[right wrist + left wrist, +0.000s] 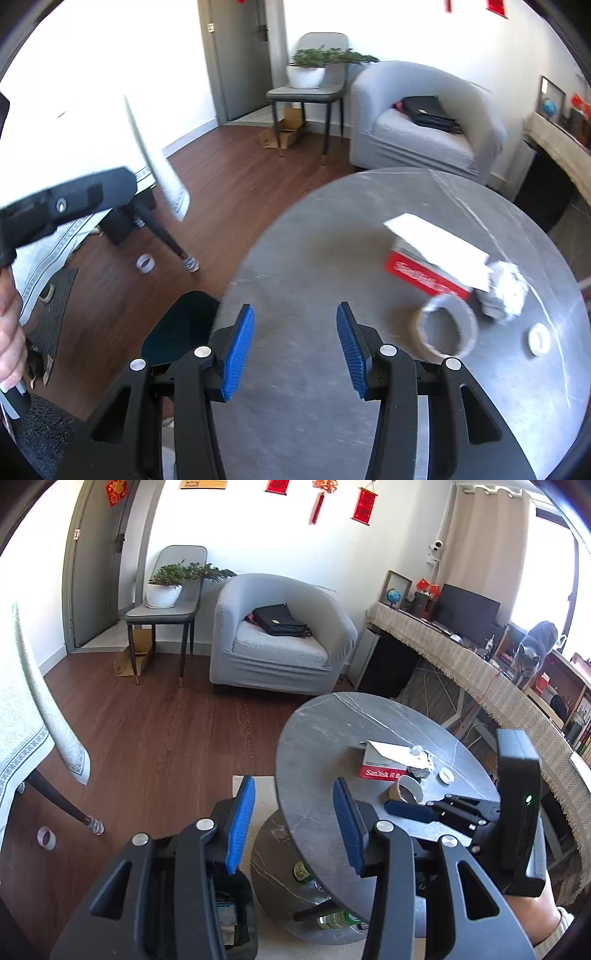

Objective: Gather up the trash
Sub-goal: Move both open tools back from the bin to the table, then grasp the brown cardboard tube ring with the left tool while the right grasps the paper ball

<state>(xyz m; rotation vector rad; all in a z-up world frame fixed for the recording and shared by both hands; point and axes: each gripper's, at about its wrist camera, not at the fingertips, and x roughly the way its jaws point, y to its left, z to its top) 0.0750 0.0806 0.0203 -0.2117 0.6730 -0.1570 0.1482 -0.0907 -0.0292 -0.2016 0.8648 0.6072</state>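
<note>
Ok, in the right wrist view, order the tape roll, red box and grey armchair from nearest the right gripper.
From the right gripper:
1. Tape roll, on the table just right of the fingers.
2. Red box, behind the roll.
3. Grey armchair, beyond the table.

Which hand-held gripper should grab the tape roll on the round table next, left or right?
Right, probably. The right hand-held gripper is open over the table with the tape roll close ahead. The left hand-held gripper, also open, sits at the table's edge above the trash bin, farther away.
</note>
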